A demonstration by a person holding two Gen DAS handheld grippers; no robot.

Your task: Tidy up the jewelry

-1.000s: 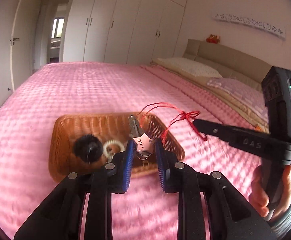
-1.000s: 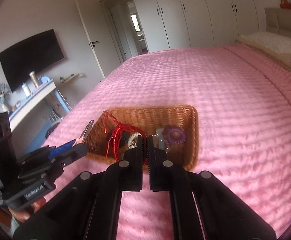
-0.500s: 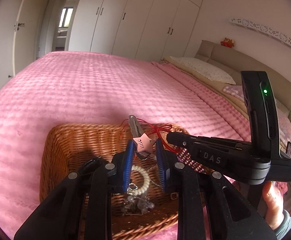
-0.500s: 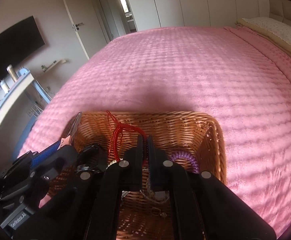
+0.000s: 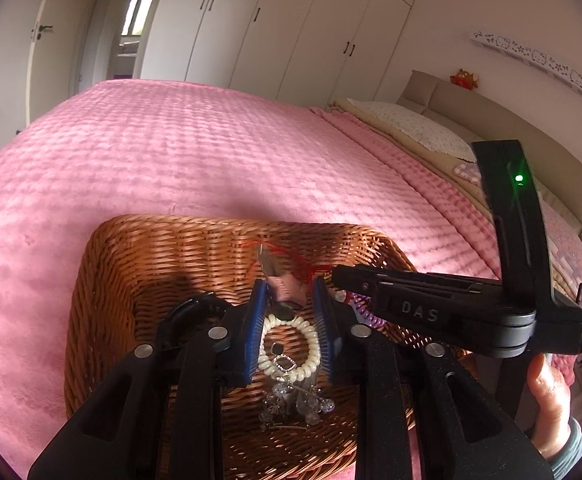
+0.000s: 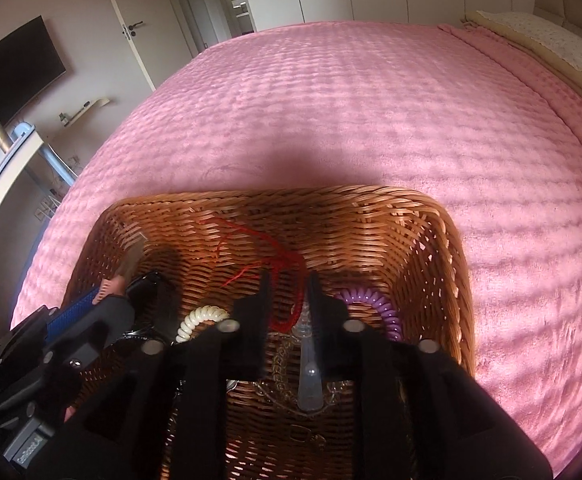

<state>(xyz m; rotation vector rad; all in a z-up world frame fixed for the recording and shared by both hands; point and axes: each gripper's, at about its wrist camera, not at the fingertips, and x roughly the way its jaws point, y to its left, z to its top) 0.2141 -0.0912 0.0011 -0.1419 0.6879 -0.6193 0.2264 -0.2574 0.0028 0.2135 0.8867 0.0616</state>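
Note:
A wicker basket [image 5: 103, 280] [image 6: 443, 248] lies on the pink bedspread. My left gripper [image 5: 289, 300] is open over it; the pink star hair clip [image 5: 285, 286] sits between the fingers, blurred. My right gripper [image 6: 287, 284] is open over the basket, and the red string bracelet [image 6: 279, 260] hangs loose between and ahead of its fingers. In the basket lie a cream spiral hair tie [image 5: 311, 344] [image 6: 199, 318], a purple spiral hair tie [image 6: 383, 308], a black scrunchie [image 5: 187, 316], crystal pieces [image 5: 291, 400] and gold chains [image 6: 283, 368].
The pink bedspread [image 5: 211, 152] [image 6: 371, 112] stretches all round the basket. Pillows [image 5: 411, 128] and the headboard lie at the right. White wardrobes [image 5: 291, 28] stand behind. A desk [image 6: 7, 160] and a wall TV stand left of the bed.
Both grippers came down over the basket. My right gripper opened and let the red string bracelet go. My left gripper's jaws widened around the star clip, which looks to be dropping.

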